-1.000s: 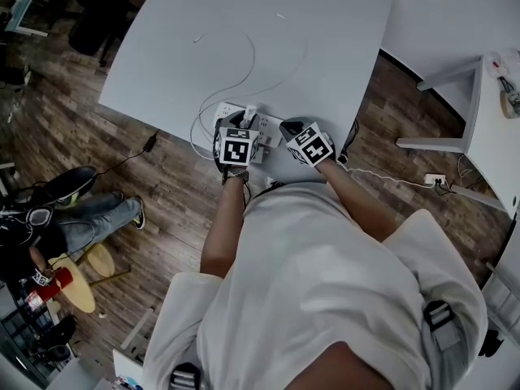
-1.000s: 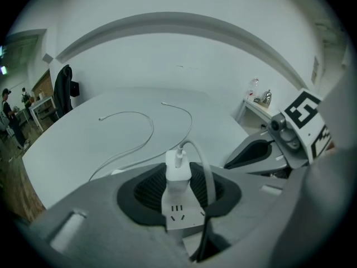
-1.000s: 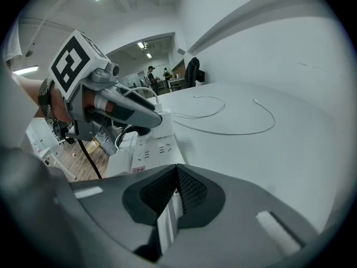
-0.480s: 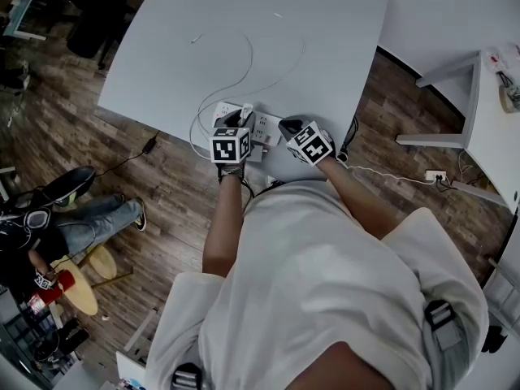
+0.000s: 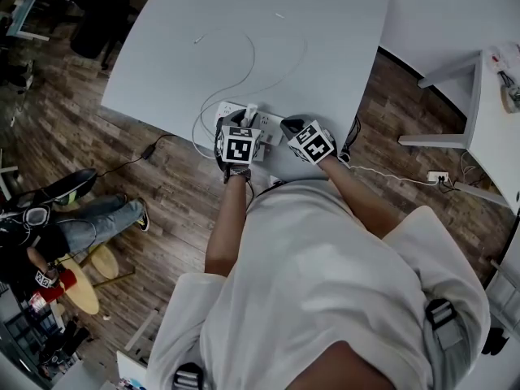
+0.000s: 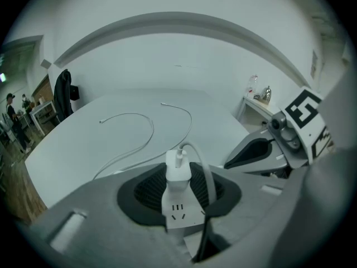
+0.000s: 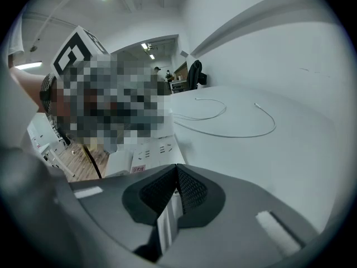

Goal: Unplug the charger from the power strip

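A white power strip lies near the front edge of the white table. A white charger stands plugged into it, and its thin white cable loops away over the table. My left gripper is shut on the charger, one dark pad on each side of it, above the strip's socket face. My right gripper is shut on the strip's thin white edge. In the right gripper view more of the strip runs off to the upper left. The left gripper view also shows the right gripper.
The table's front edge runs just below both grippers, with wooden floor beyond. A second white table stands at the right, with a small socket block and cords on the floor. A seated person's legs are at the left.
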Demonstrator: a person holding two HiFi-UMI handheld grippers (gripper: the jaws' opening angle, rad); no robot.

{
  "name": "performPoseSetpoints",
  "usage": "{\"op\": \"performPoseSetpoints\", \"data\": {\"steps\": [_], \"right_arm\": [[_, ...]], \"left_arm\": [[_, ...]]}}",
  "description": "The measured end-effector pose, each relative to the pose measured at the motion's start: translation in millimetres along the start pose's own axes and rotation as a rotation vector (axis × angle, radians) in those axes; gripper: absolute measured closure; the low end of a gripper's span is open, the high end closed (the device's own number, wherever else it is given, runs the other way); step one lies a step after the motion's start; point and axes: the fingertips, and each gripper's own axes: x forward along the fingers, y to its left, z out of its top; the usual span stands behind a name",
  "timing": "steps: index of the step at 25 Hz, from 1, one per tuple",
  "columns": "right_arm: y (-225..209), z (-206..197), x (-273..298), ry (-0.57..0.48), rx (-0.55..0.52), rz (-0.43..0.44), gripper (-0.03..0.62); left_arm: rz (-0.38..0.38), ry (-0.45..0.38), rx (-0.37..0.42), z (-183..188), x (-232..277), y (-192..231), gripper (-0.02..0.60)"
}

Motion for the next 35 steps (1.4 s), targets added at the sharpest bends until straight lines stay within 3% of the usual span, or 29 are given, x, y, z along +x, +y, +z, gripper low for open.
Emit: {"op": "performPoseSetpoints", "data": {"steps": [3,5,11,13,18,20,26,31,35], "right_arm": [[-0.2,0.9,0.2,-0.001,0.000,-0.001,0.591],[-0.6,1.6,0.5,-0.002,-0.001,-0.001,0.591],[-1.7,0.5,-0.2,-0.004,0.001,-0.003,0.591],[-1.4,0.7,0.2,-0.005,0.002,-0.002,0.589],[-1.8,1.8,-0.6,-0.005,0.003,-0.004,0.591],[-1.3,1.7,-0.2,-0.005,0.005,-0.004,0.591],[-0.5,1.3,-0.1,-0.010,0.005,-0.005,0.589],[-2.4,-0.2,-0.2,-0.011,0.012,-0.014,0.591],[-2.5,1.1,0.2,-0.012,0.014,-0.016,0.591]], "left_arm": [[-0.017,-0.018,-0.088,-0.6,-3.4,3.8,0.445],[-0.014,-0.021,-0.092,-0.7,-4.1,4.7,0.445],[0.019,-0.005,0.056,-0.7,-1.7,-1.4,0.445],[0.016,-0.002,0.031,-2.4,-2.9,-0.8,0.445],[-0.022,-0.036,-0.119,-1.5,-5.8,4.6,0.445],[-0.026,-0.039,-0.134,-1.9,-6.8,5.4,0.445],[0.043,-0.051,0.025,13.1,-16.1,7.3,0.445],[-0.025,-0.118,-0.124,32.5,-25.8,14.0,0.445],[-0.070,-0.121,-0.191,25.4,-25.1,10.6,0.445]]}}
